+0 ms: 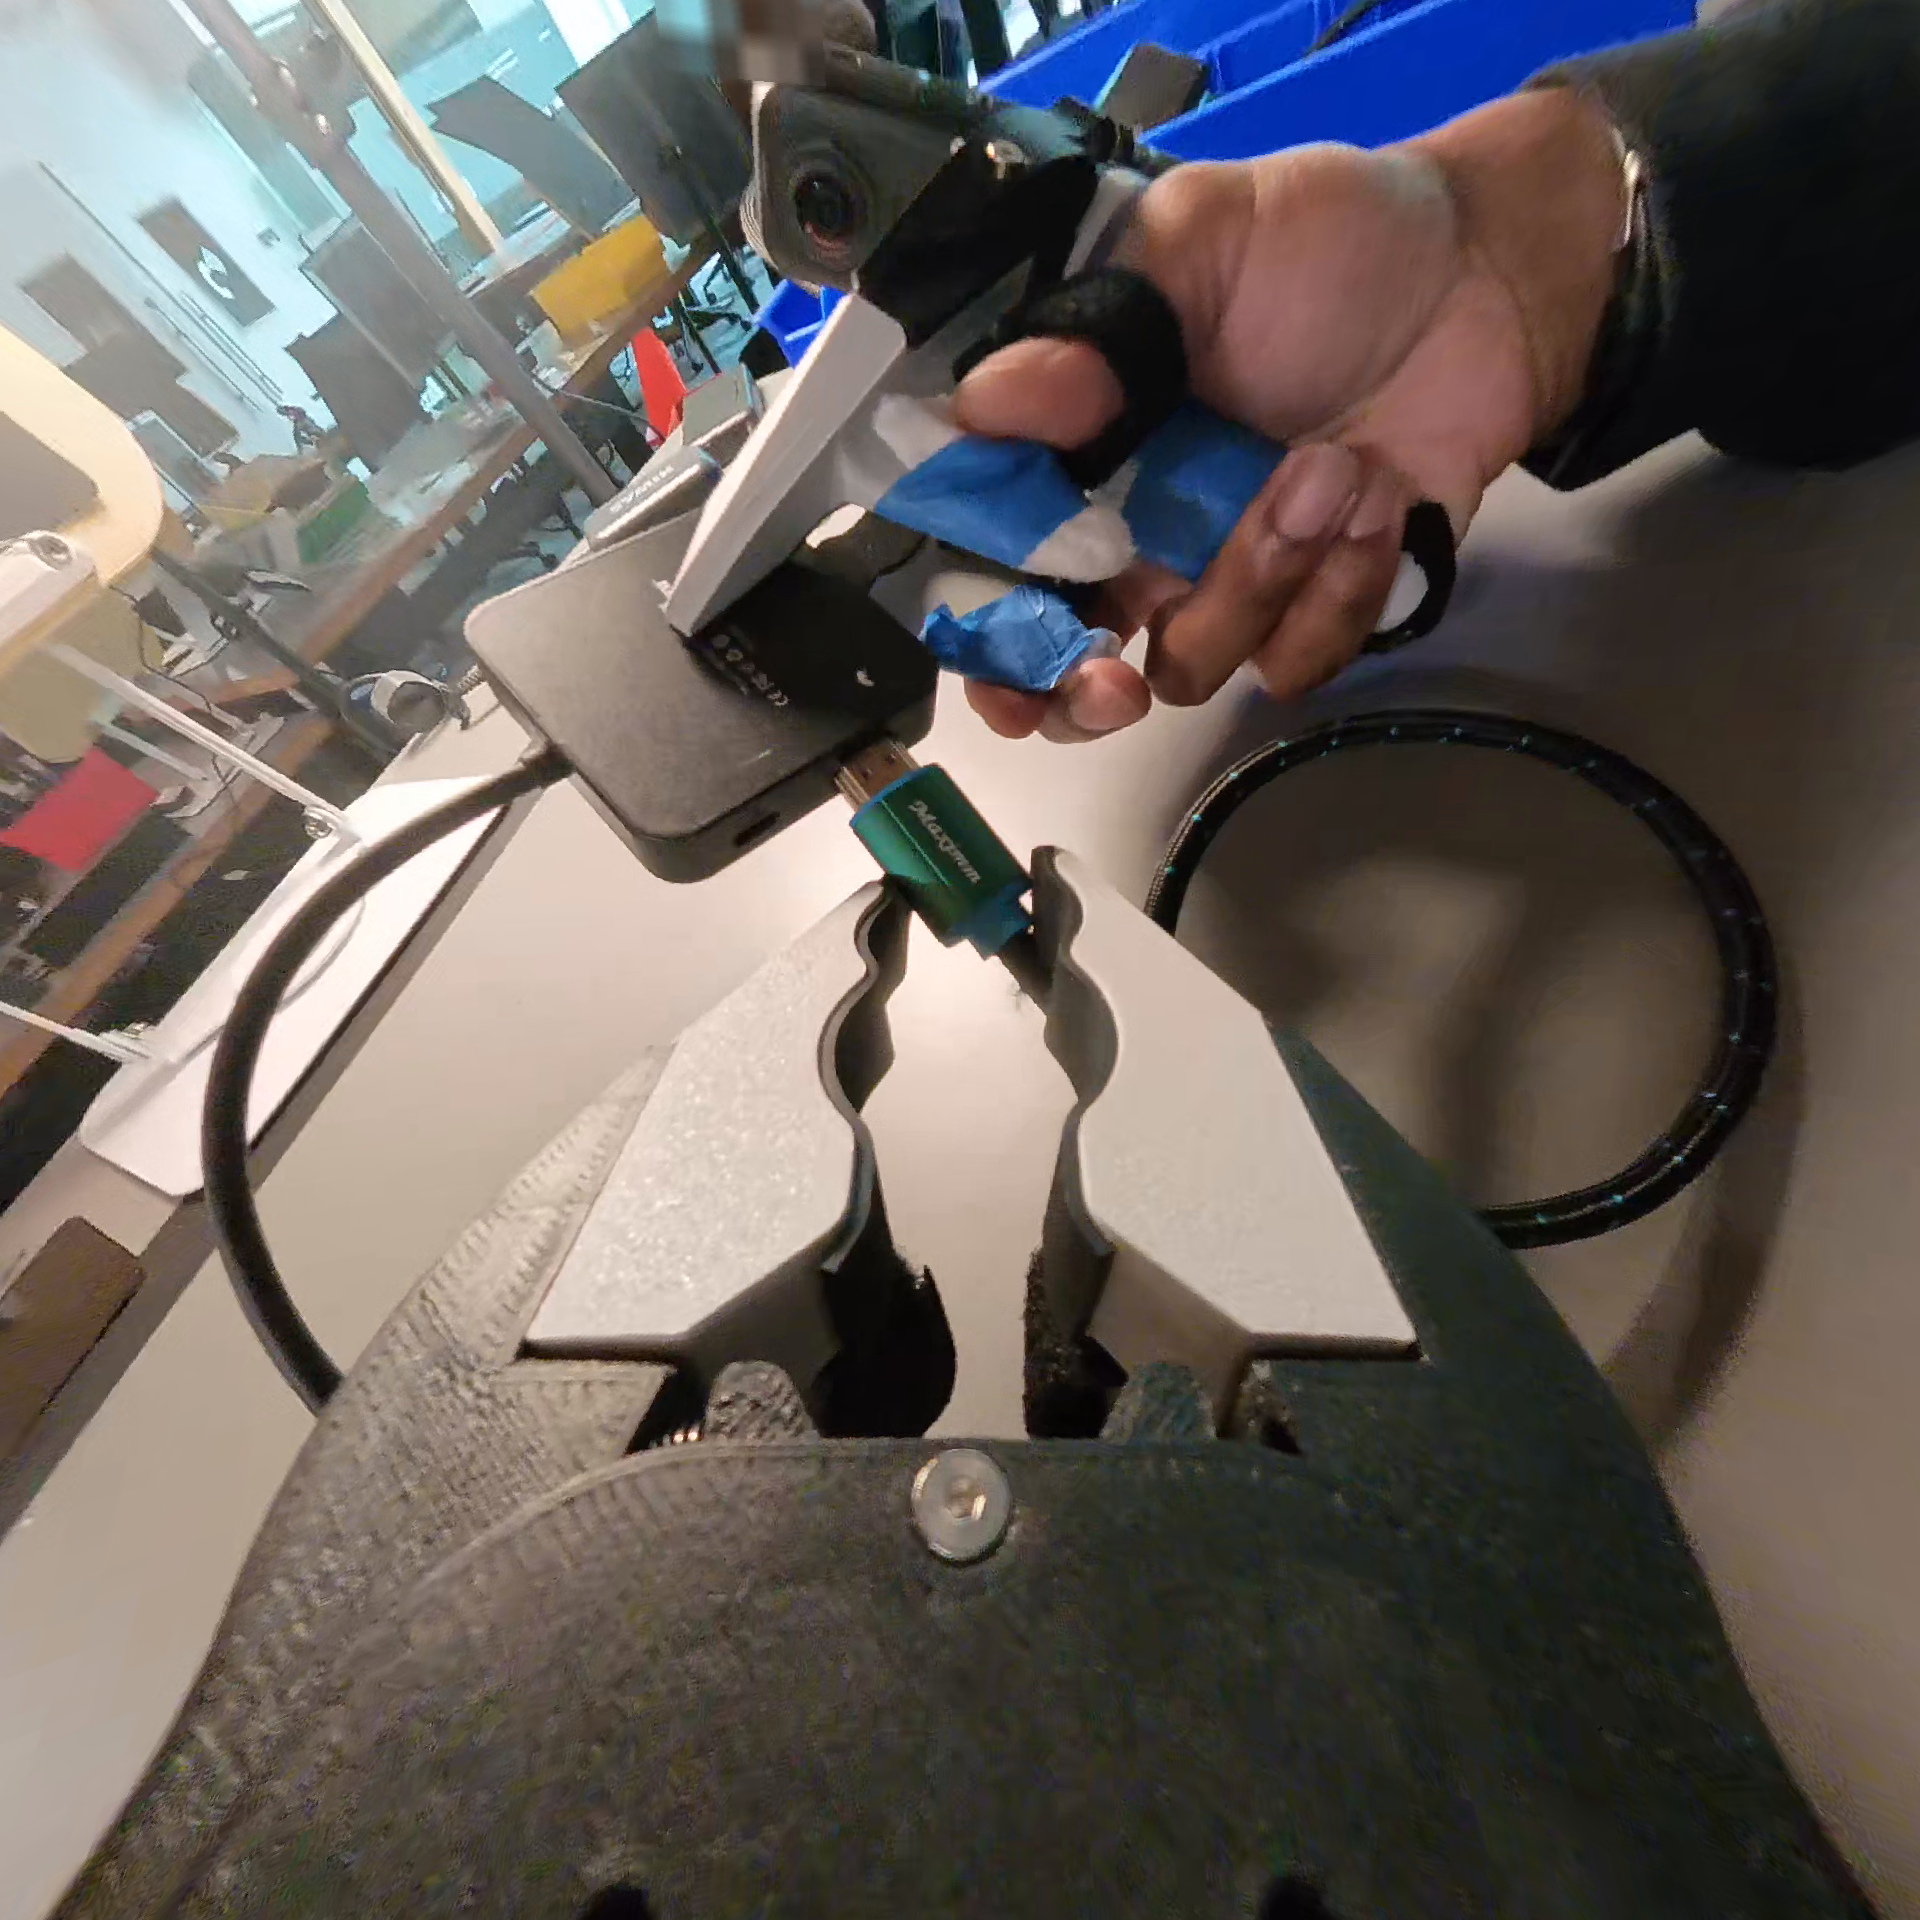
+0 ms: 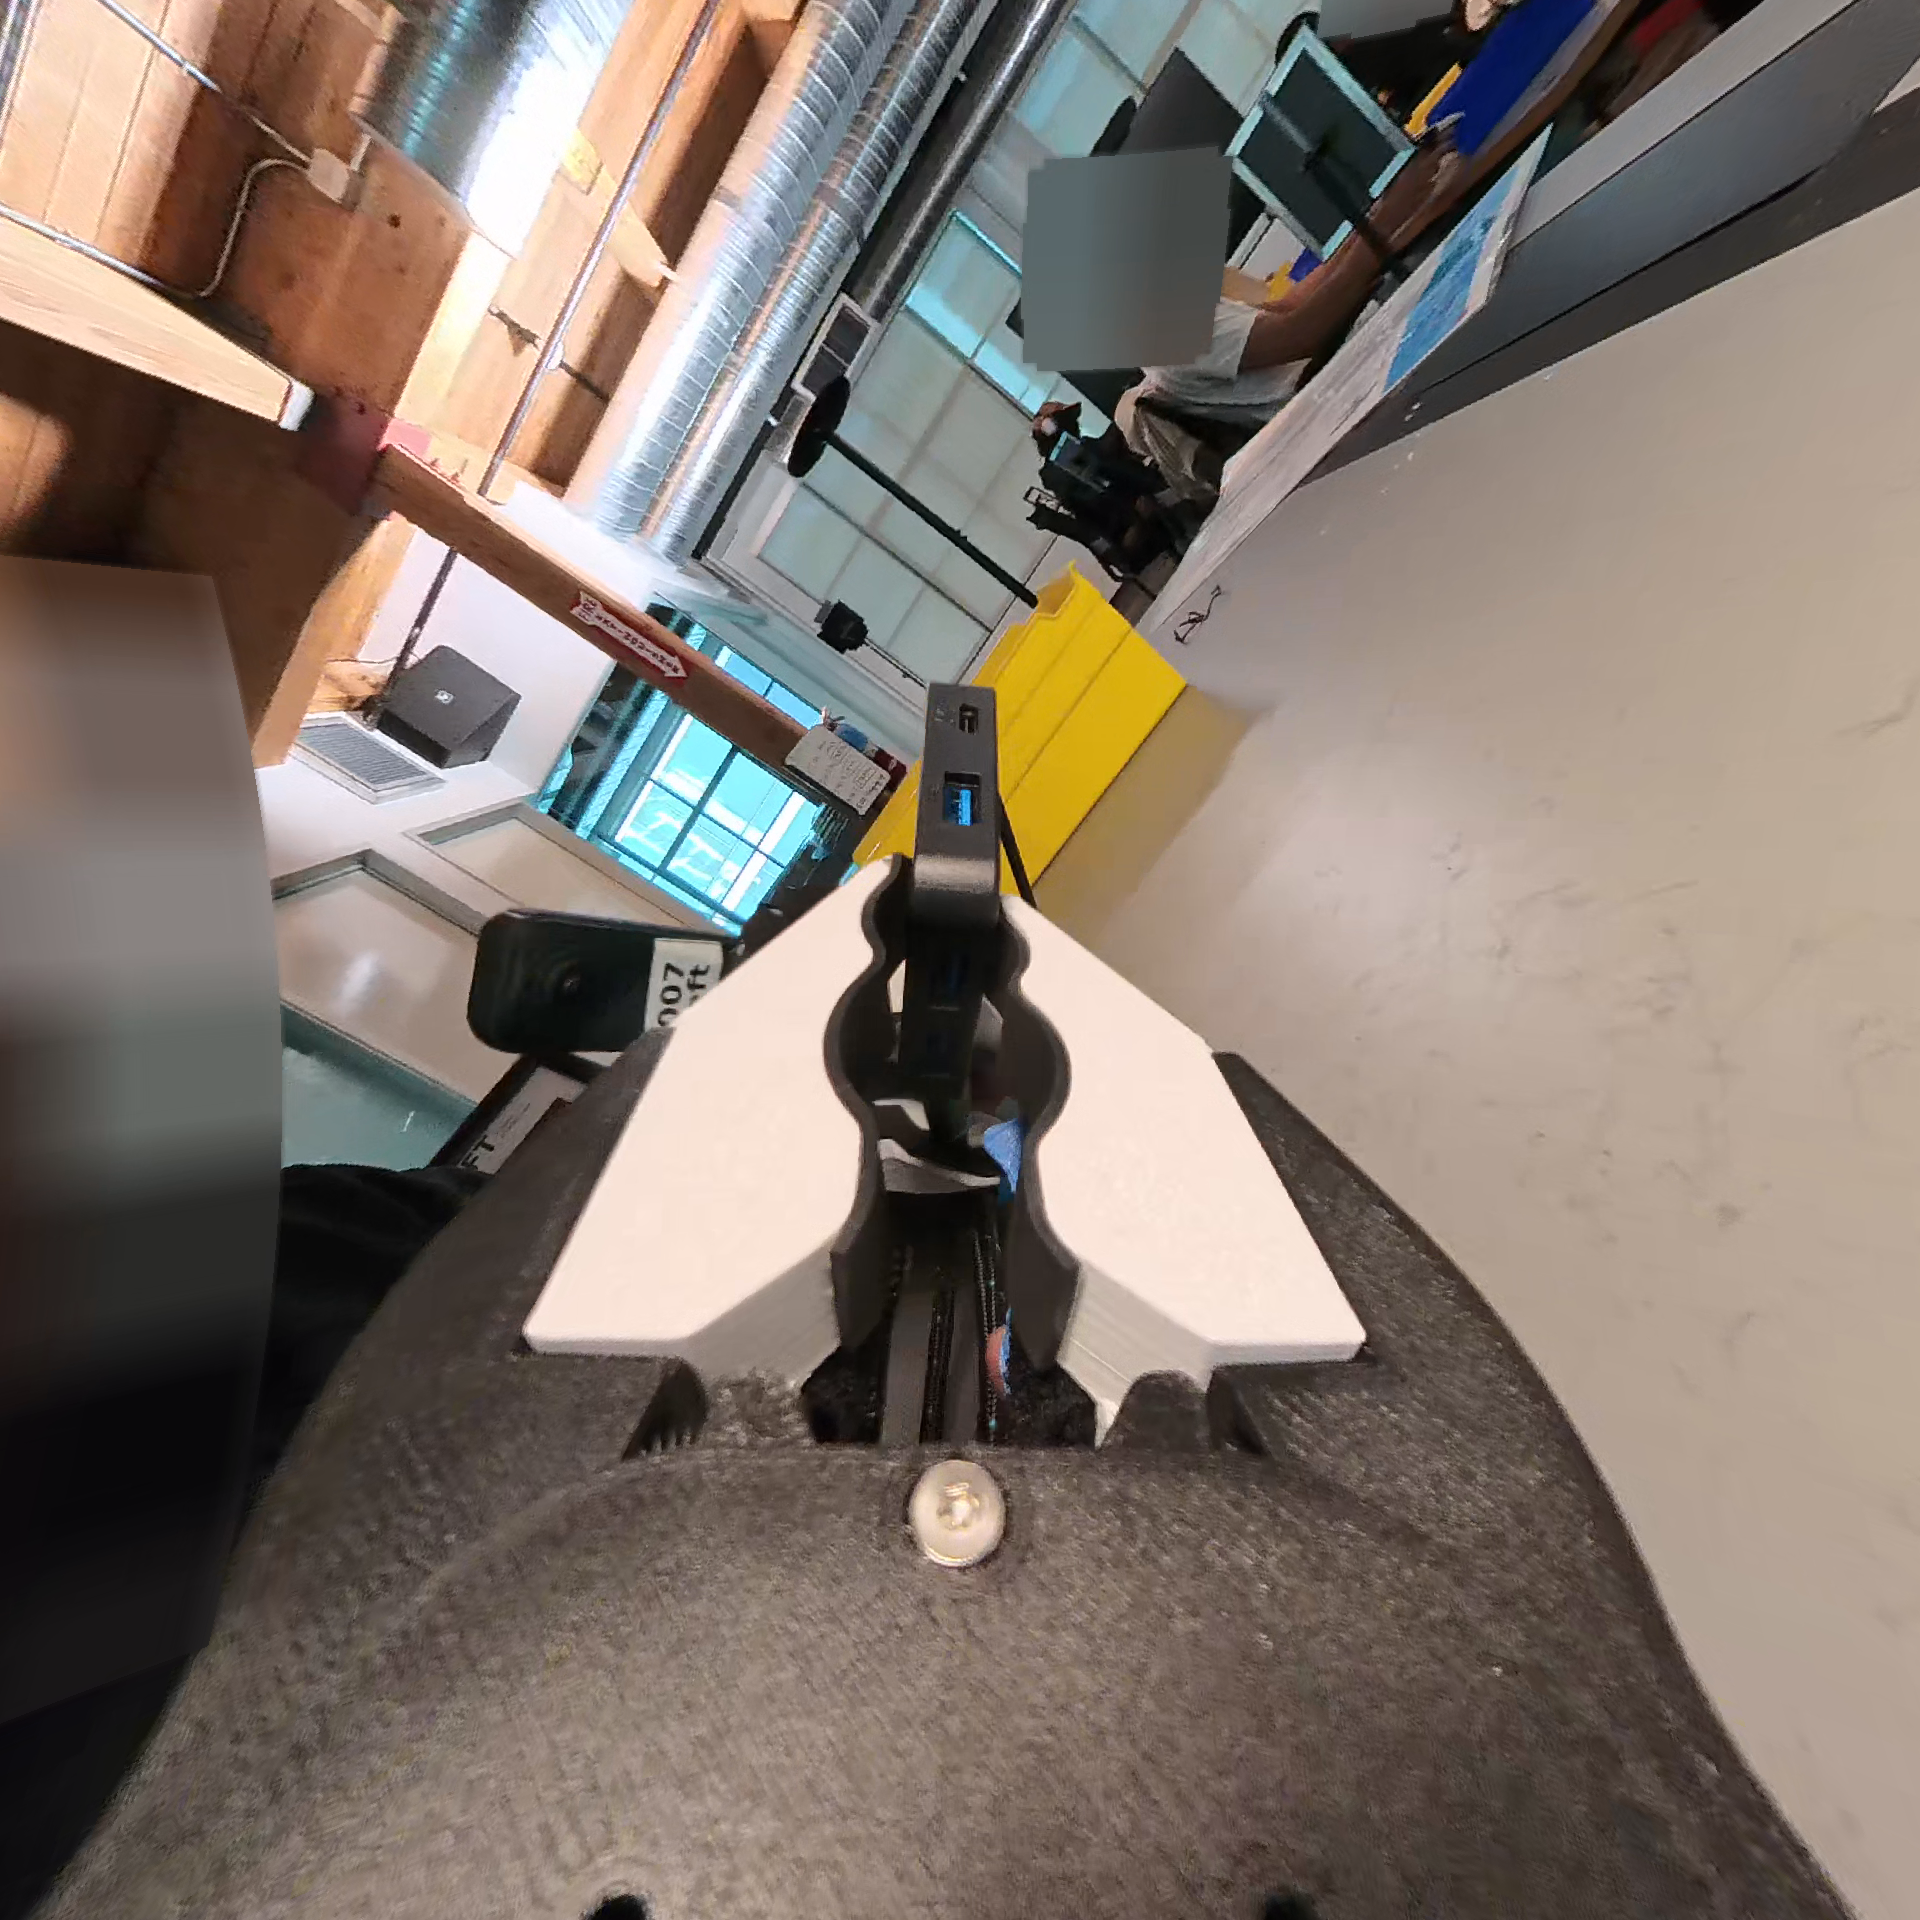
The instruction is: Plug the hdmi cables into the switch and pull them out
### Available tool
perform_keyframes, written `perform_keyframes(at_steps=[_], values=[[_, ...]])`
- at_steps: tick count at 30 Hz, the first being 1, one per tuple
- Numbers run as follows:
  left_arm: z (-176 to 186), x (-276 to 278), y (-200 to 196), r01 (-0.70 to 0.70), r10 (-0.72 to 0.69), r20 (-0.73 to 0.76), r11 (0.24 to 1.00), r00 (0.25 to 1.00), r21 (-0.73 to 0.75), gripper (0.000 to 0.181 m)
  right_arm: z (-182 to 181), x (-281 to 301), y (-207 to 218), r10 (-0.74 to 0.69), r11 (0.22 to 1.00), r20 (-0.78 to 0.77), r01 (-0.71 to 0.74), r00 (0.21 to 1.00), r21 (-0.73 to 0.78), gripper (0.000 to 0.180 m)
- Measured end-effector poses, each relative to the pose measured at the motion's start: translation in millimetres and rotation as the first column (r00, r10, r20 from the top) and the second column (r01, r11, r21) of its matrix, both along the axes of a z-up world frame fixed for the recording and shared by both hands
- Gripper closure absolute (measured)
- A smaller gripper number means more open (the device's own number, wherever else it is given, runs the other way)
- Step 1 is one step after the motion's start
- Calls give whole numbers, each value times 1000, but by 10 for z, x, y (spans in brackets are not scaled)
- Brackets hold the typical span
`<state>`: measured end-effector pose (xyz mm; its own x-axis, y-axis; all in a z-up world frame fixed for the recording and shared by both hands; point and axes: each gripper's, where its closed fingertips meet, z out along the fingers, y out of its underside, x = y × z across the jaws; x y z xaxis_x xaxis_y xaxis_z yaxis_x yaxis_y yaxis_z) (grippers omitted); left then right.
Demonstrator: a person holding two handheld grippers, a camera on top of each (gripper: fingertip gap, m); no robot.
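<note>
Switch (image 1: 717, 717) is pinched off the table (image 1: 1558, 790) by the right gripper (image 1: 727, 613), steadying its port for the plug (image 1: 940, 868) clamped at the left gripper's (image 1: 961, 909) tips.

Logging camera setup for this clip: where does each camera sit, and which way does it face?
Left wrist view: on the left tool, facing the green HDMI plug at the switch; a hand holds the right tool.
Right wrist view: on the right tool, tilted up toward the ceiling, clamping the switch.
Shared: the switch.
</note>
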<state>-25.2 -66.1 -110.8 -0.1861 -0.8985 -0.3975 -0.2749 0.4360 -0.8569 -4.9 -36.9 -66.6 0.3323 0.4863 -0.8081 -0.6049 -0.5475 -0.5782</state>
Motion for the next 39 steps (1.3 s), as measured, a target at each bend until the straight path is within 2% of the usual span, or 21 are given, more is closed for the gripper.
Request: perform_keyframes(at_steps=[4, 8, 15, 20, 26, 28, 30, 33, 39], values=[[-30, -18, -33, 13, -13, -41, 1000, 999, 3, 156, -15, -33, -35, 22, 1000, 73, -23, 997, 10, 166], [-40, -8, -12, -15, 7, -57, 989, 998, -145, 158, -10, -16, -2, -41, 999, 159, 35, 986, 40, 165], [-65, 30, 109, -129, 115, -67, 951, 991, -279, 159, -39, 47, 118, -166, 986, 82, 164, 983, 25, 165], [-15, 1, 81, -77, 69, -45, 978, 997, -194, 159, 11, 0, 47, -92, 996, 88, 90, 992, 28, 165], [-13, 2, 80, -92, 75, -65, 943, 995, -319, 161, -7, -5, 42, -97, 995, 133, 95, 986, 25, 164], [-54, -4, 103, -106, 87, -81, 958, 993, -268, 161, -34, -20, 45, -95, 995, 150, 93, 984, 20, 164], [-72, -6, 99, -111, 95, -92, 975, 991, -192, 160, -67, -48, 34, -95, 995, 246, 89, 965, 37, 163], [-101, 3, 94, -126, 102, -109, 962, 989, -241, 160, -66, -75, 29, -123, 992, 353, 106, 928, 66, 164], [-97, 6, 100, -115, 92, -102, 964, 991, -242, 159, -62, -49, 47, -118, 993, 289, 106, 950, 55, 164]])
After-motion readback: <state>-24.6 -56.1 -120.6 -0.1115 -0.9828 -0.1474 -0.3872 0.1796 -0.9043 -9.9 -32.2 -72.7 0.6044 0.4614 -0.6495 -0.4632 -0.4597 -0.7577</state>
